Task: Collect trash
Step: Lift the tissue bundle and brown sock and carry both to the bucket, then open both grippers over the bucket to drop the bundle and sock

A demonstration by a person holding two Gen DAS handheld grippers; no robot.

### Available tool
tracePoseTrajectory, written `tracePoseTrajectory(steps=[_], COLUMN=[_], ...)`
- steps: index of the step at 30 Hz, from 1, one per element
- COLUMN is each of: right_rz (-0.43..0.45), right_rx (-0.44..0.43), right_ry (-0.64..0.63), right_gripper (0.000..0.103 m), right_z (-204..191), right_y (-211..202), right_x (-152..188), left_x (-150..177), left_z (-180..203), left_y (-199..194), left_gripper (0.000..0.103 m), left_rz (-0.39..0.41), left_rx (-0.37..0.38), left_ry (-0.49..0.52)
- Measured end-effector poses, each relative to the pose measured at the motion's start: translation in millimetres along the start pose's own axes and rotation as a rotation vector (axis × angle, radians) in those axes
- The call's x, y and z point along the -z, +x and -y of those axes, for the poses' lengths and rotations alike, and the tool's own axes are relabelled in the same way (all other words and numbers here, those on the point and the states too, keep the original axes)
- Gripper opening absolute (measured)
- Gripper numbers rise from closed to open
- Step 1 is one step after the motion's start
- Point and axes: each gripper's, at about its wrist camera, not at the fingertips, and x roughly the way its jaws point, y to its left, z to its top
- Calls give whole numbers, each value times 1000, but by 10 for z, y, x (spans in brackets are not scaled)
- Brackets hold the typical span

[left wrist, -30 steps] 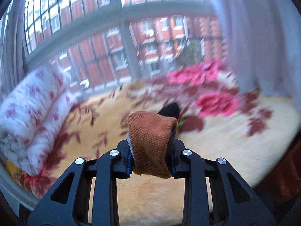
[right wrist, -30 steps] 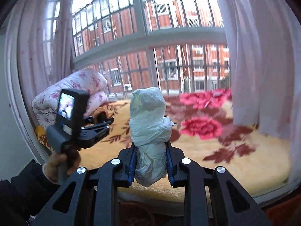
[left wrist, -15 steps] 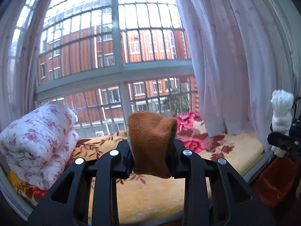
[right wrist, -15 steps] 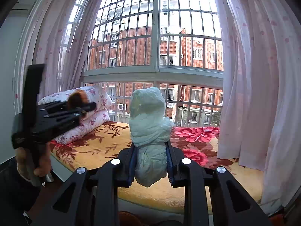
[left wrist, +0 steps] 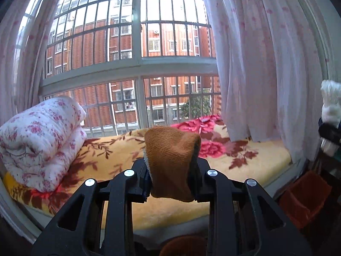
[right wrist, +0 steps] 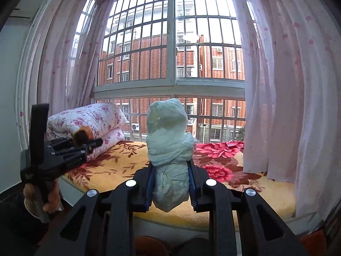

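- On the far left, the folded floral quilt (left wrist: 40, 143) lies at the end of the window bed (left wrist: 119, 157). A second ago both views sat close over the flowered blanket; now we see the whole barred window (left wrist: 136, 68) and the curtains (left wrist: 255, 64), so both tools have pulled back and risen away from the bed.
- We read that as pickup done and carrying begun: nothing is being reached for, and the next need, in our judgement, is a bin.
- Left tool (left wrist: 171, 170): its jaws are clamped on a brown knitted sock (left wrist: 170, 164), as they were a second ago. The sock stands bunched above the jaws, ribbed, soft, with a pale lining at its left edge, and its lower end hangs below them.
- Right tool (right wrist: 171, 175): its jaws are pressed tight on a crumpled white tissue wad (right wrist: 168, 149), the grip unchanged. The wad is tall and lumpy, bulging above the blue pads (right wrist: 150, 183), and looks light and easily squashed.
- In the right wrist view the left tool shows at the left edge, held in a hand (right wrist: 50, 198), now farther from the quilt.
- At the lower right of the left wrist view, a reddish-orange container (left wrist: 302, 202) stands on the floor beside the bed. It may be the bin; we cannot tell.
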Motion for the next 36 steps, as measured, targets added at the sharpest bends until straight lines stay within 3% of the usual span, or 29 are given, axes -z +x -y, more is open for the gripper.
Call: tracePoseTrajectory(steps=[12, 18, 26, 36], right_rz=[26, -23, -210, -564], right_rx=[29, 9, -107, -259], right_ry=[40, 63, 109, 142], right_gripper=[27, 27, 27, 27], right_z=[86, 127, 99, -177], right_y=[-249, -113, 464, 1335], right_x=[162, 288, 629, 1403], left_x=[198, 337, 663, 1481], left_z=[125, 184, 118, 11], left_y=[-76, -67, 164, 759], left_gripper=[27, 28, 28, 28], left_rz=[-18, -47, -170, -459], left_rx=[43, 35, 2, 5], left_ry=[19, 31, 8, 8])
